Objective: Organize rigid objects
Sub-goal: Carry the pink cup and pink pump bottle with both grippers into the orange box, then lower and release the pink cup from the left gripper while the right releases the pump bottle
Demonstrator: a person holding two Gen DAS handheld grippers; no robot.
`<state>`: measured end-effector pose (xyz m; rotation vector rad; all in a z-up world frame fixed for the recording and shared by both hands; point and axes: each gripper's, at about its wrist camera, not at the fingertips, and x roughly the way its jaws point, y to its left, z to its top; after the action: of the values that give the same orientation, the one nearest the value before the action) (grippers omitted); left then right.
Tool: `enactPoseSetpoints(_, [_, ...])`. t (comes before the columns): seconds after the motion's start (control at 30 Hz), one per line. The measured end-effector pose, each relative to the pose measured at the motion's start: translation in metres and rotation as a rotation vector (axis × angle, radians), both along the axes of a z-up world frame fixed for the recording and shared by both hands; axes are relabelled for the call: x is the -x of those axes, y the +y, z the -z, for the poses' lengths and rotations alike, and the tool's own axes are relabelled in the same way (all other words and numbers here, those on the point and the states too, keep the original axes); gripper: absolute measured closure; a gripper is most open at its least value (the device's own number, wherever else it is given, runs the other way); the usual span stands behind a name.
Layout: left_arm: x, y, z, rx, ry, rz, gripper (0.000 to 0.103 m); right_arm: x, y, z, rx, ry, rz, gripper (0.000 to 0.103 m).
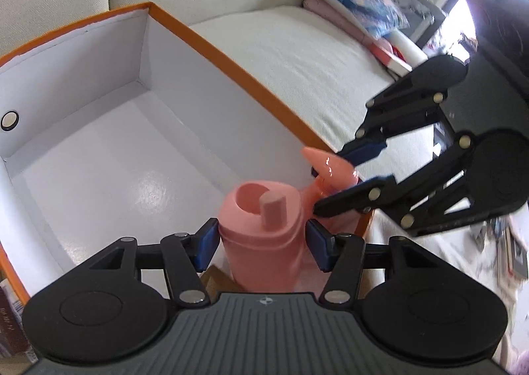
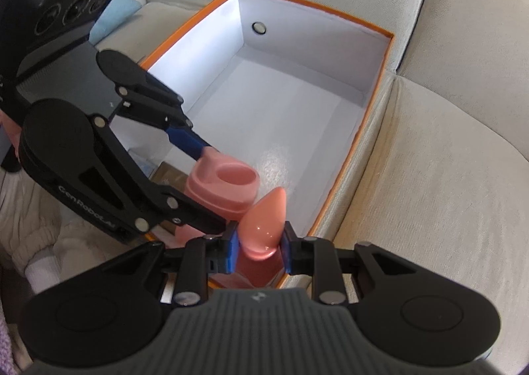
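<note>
- Left gripper (image 1: 262, 240), low in the centre of the left wrist view, is where we begin: its blue pads (image 1: 207, 243) sit at either side of the pink bottle (image 1: 264, 243), clenched on its body just below the shoulder.
- We hold the bottle upright at the near corner of the box (image 1: 211, 41), its open top showing a short peg inside the ring.
- Right gripper (image 2: 259, 247), low centre in the right wrist view, grasps the pink cone (image 2: 263, 224), with one pad pressed on each flank near the wide end.
- We see the cone's tip pointing up and away, just beside the bottle top (image 2: 228, 181); whether the two touch we cannot tell.
- In the left wrist view the cone (image 1: 327, 167) sits right of centre, between the right gripper's (image 1: 347, 176) fingers, above the box's orange rim.
- Beyond, the white-lined box (image 2: 377, 84) fills mid-frame, with a round metal eyelet (image 2: 259, 27) in its far wall.
- We see the box resting on a cream sofa (image 2: 446, 176), whose cushions spread to the right edge.
- Books (image 1: 357, 1) lie at the upper right of the left wrist view.
</note>
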<state>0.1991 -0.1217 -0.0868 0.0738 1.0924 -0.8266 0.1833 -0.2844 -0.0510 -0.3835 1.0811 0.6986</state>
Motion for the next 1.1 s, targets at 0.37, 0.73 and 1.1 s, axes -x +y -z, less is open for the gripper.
enactPoseSetpoints(0.37, [0.005, -0.001, 0.002, -0.044, 0.022, 0.031, 0.045, -0.005, 0.003, 0.002, 0.034, 0.033, -0.042, 0.076])
enactPoseSetpoints(0.73, [-0.018, 0.023, -0.015, 0.103, 0.11, -0.168, 0.054, -0.002, 0.0, -0.005, 0.023, 0.023, -0.014, 0.071])
enactPoseSetpoints(1.1, [-0.016, 0.015, 0.012, 0.001, 0.315, -0.334, 0.077, 0.001, -0.001, -0.001, 0.038, 0.043, 0.038, 0.076])
